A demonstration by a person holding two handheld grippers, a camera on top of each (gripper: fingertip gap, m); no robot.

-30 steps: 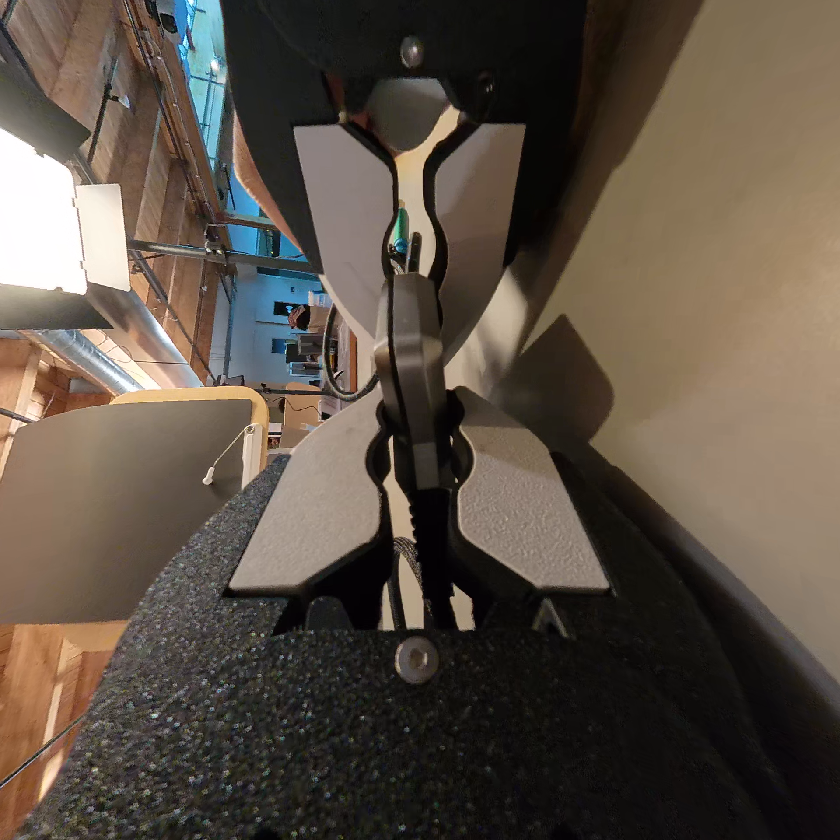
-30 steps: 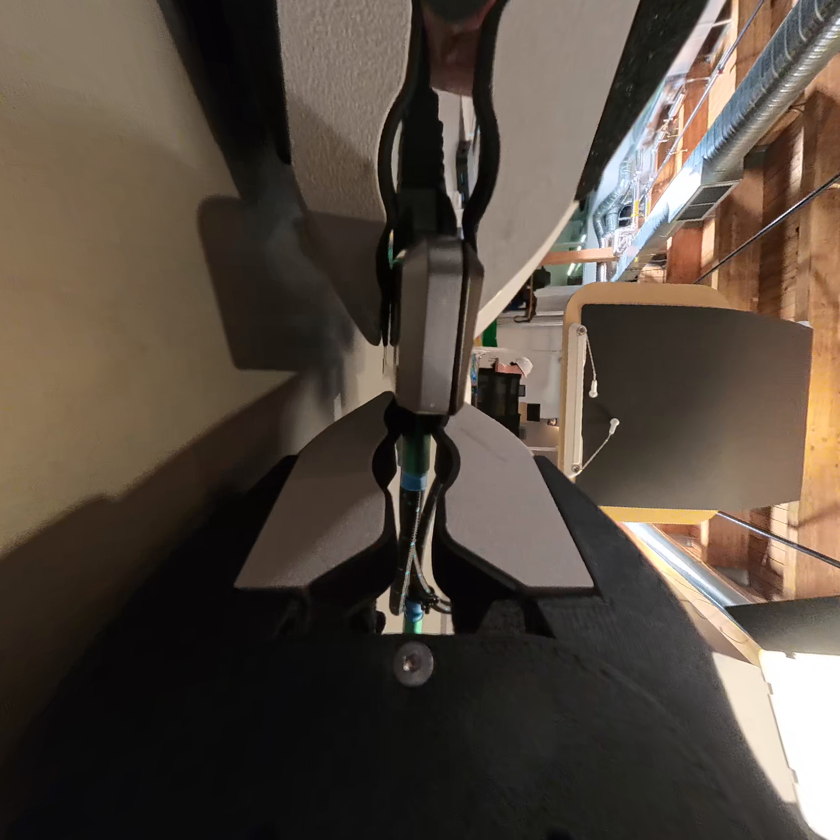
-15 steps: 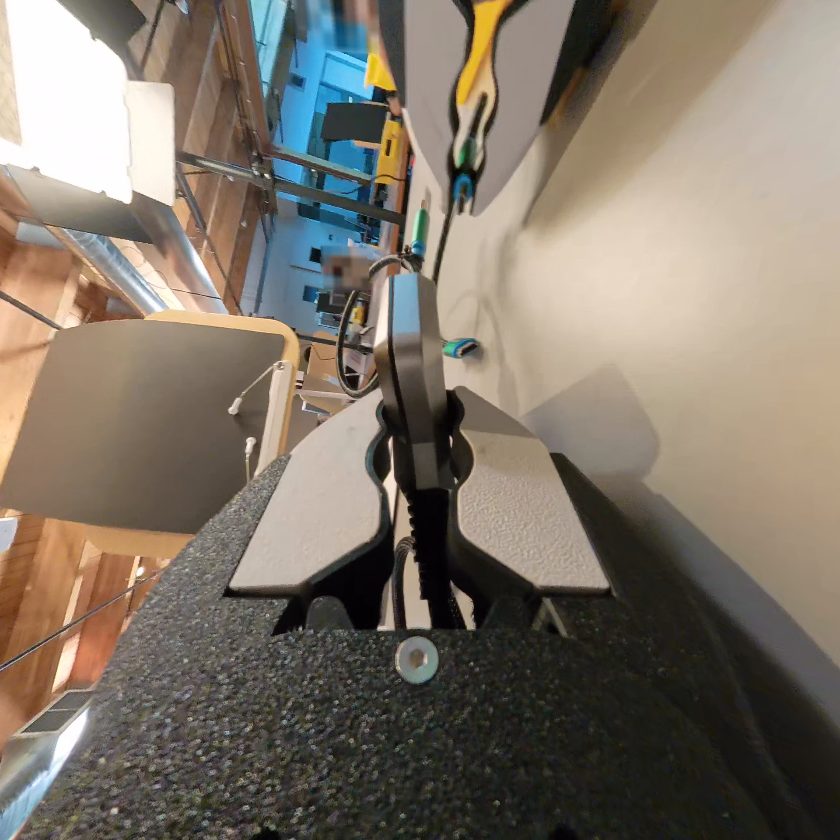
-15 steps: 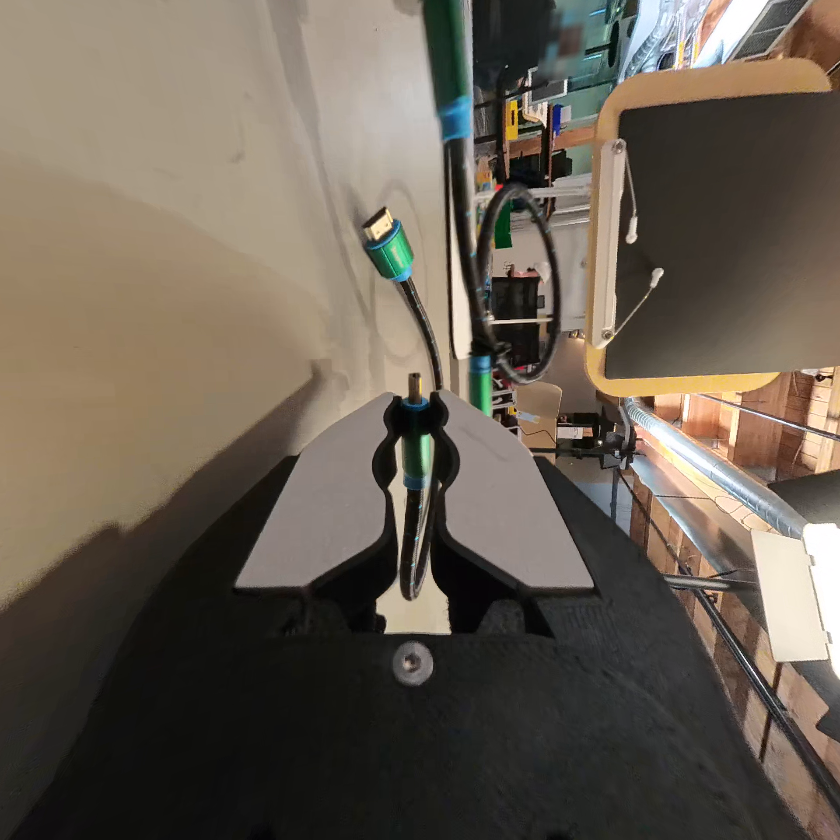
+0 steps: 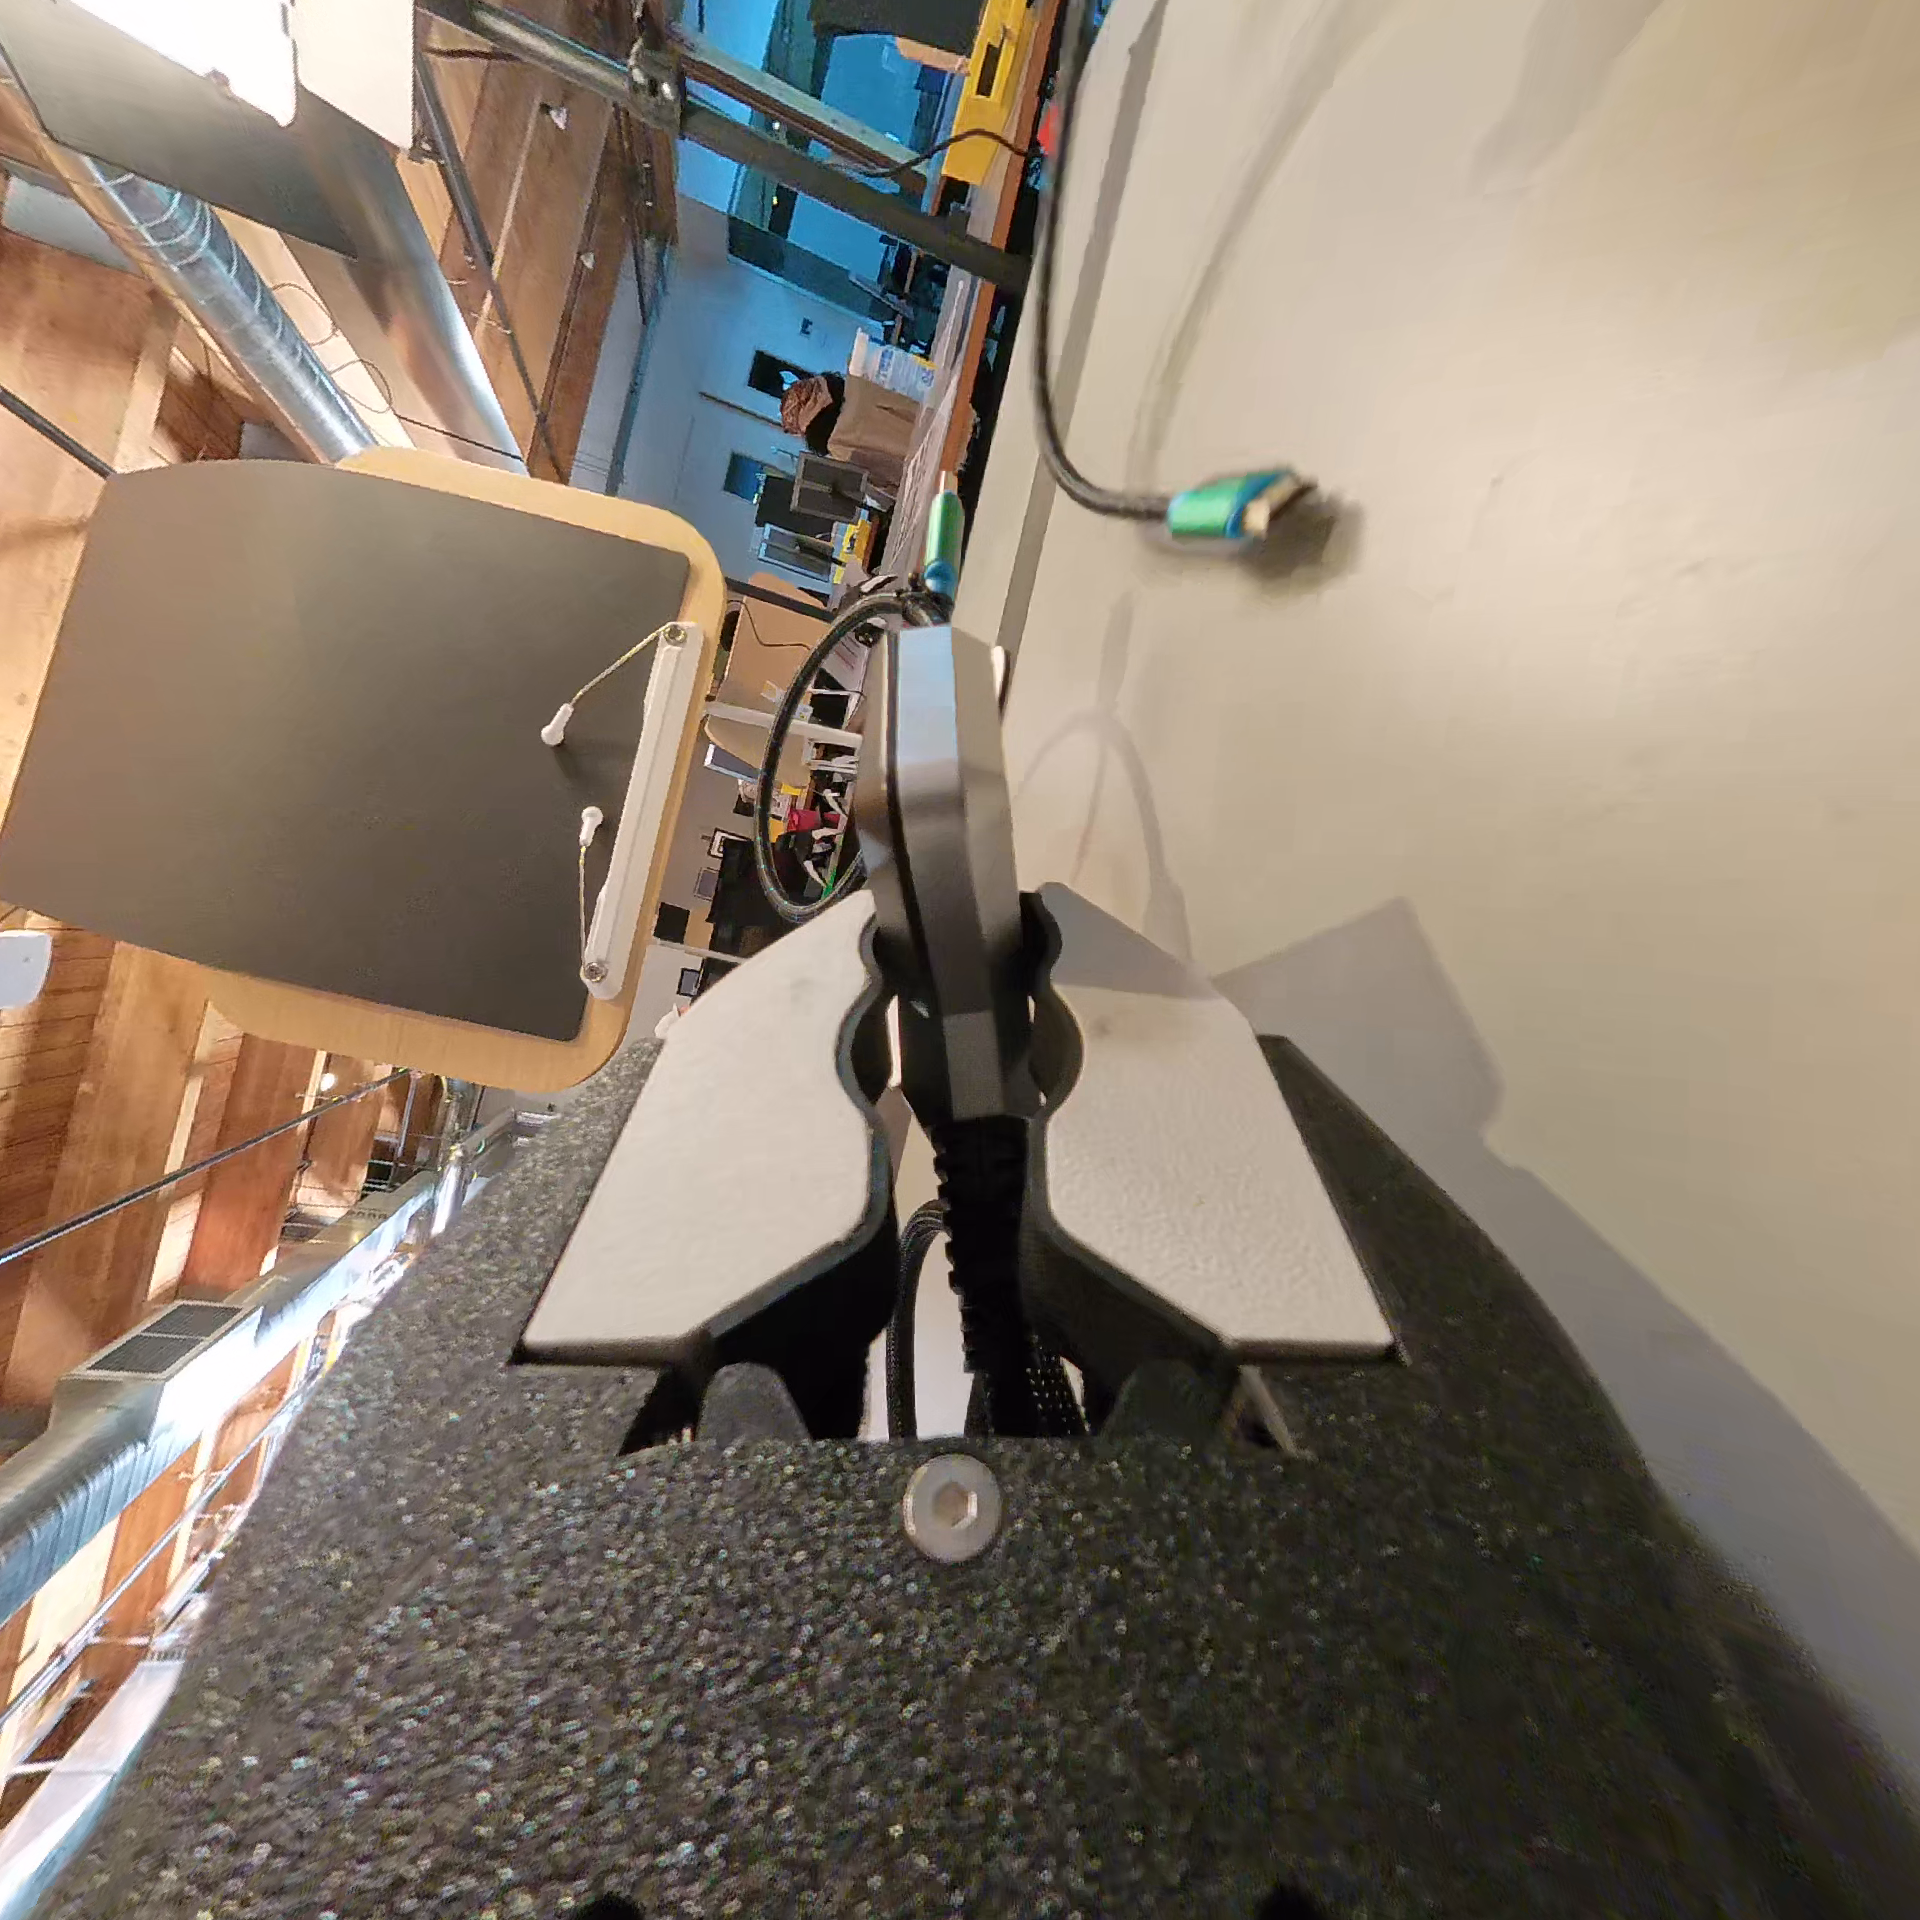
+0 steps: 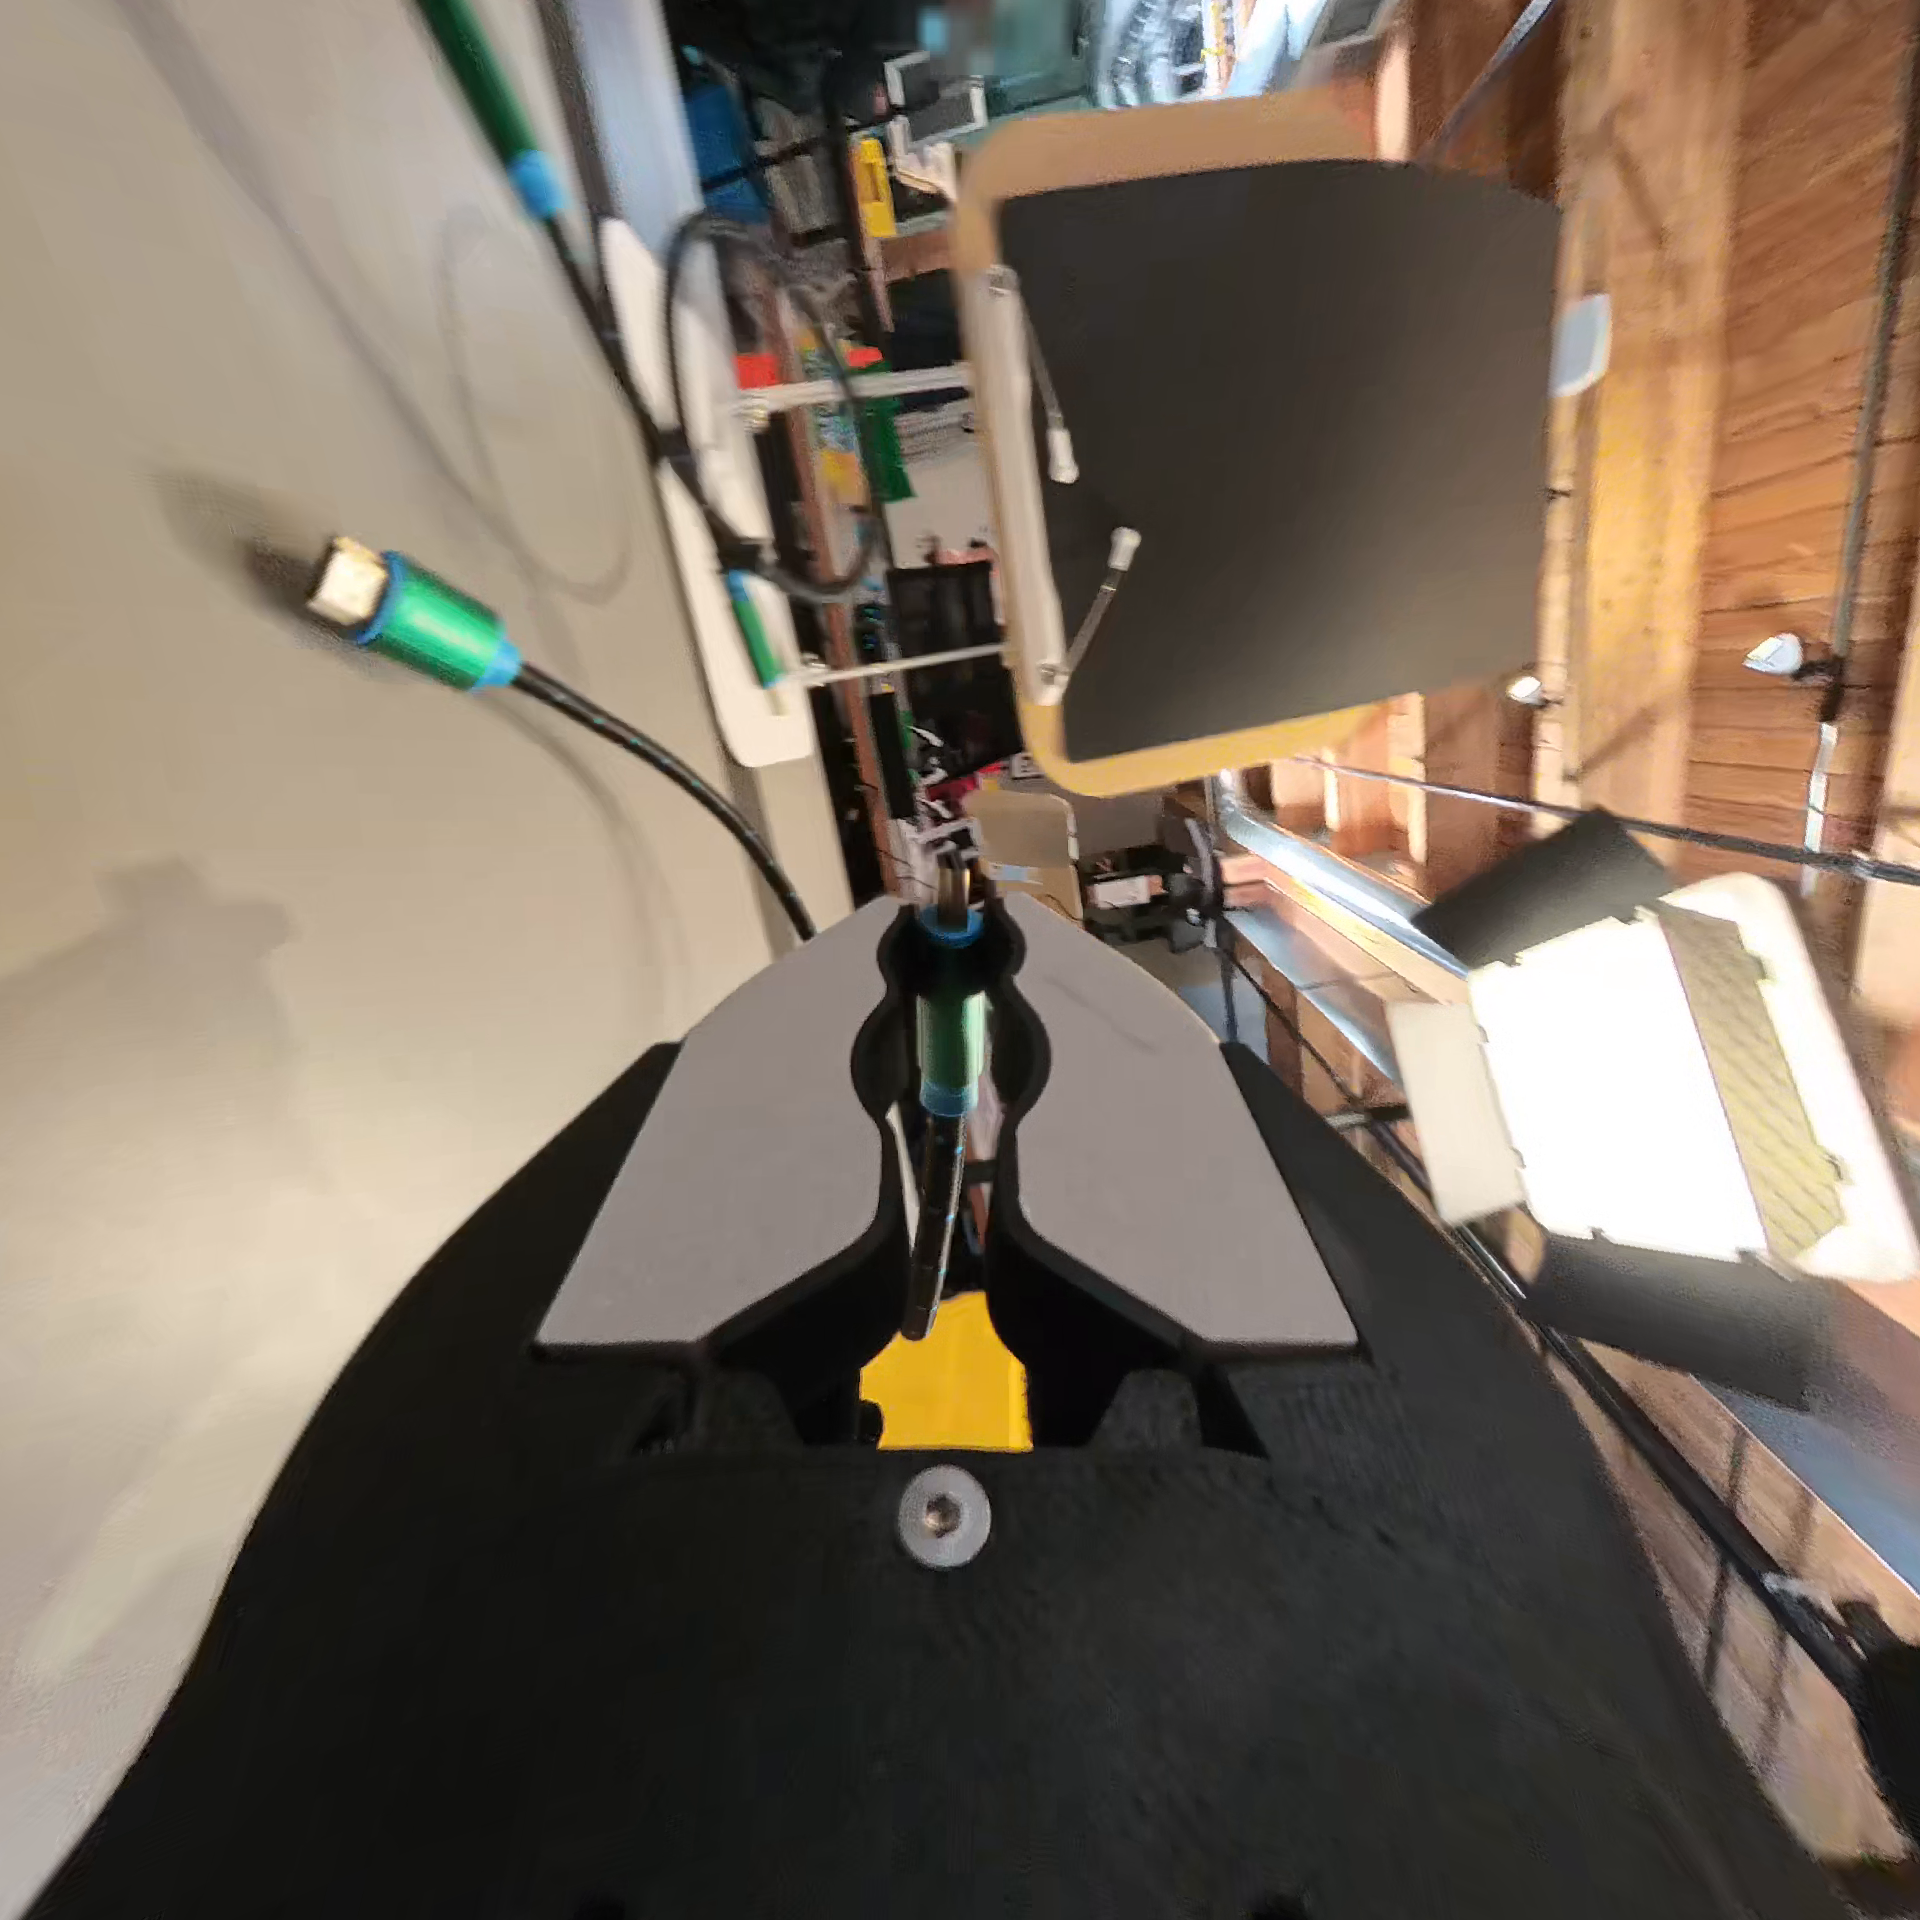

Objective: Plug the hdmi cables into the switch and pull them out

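My left gripper (image 5: 951, 961) is shut on the dark grey HDMI switch (image 5: 935, 821), held edge-on above the pale table (image 5: 1558, 727). The switch's black braided lead (image 5: 982, 1236) runs back between the fingers. My right gripper (image 6: 951, 920) is shut on a green HDMI plug (image 6: 948, 1023) whose metal tip points forward, free of the switch. A second green HDMI plug (image 5: 1226, 511) lies loose on the table; it also shows in the right wrist view (image 6: 416, 613). A third green plug (image 6: 488, 94) lies farther off. Neither gripper shows in the other's view.
A dark chair with a wooden rim (image 5: 343, 748) stands past the table edge; it also shows in the right wrist view (image 6: 1268, 416). A white flat piece (image 6: 717, 499) lies at the table's far edge under looped black cable. A bright lamp panel (image 6: 1642, 1081) stands right.
The two grippers have drawn apart: the green plug has come out of the switch, and the right gripper has gone from the left view. Both views have swung across the table.
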